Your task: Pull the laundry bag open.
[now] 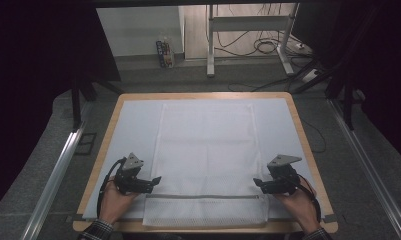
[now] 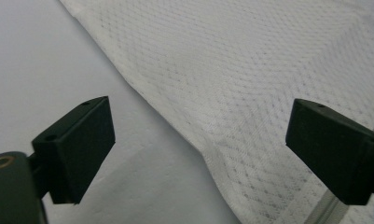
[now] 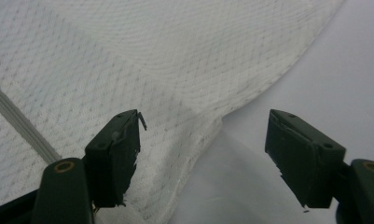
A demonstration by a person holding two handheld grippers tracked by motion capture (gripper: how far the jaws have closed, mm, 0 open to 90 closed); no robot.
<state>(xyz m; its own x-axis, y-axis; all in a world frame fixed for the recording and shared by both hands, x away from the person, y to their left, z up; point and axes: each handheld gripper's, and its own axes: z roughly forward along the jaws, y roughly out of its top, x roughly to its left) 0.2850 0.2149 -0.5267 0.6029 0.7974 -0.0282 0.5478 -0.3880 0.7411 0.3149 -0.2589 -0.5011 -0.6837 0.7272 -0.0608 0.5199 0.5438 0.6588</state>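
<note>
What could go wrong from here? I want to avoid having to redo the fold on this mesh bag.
1. Both tongs, left and right, stand open at the side edges of the mesh bag; a careless pull away could snag the loose mesh.
2. The folded zipper end reaches the table's near edge and might slip over it.
3. The mesh edge looks slightly lifted, so the fold may spring open.

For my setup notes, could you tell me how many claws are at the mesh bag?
2. The left claw sits open at the mesh bag's left edge, the right claw open at its right edge, both near the zipper.
</note>
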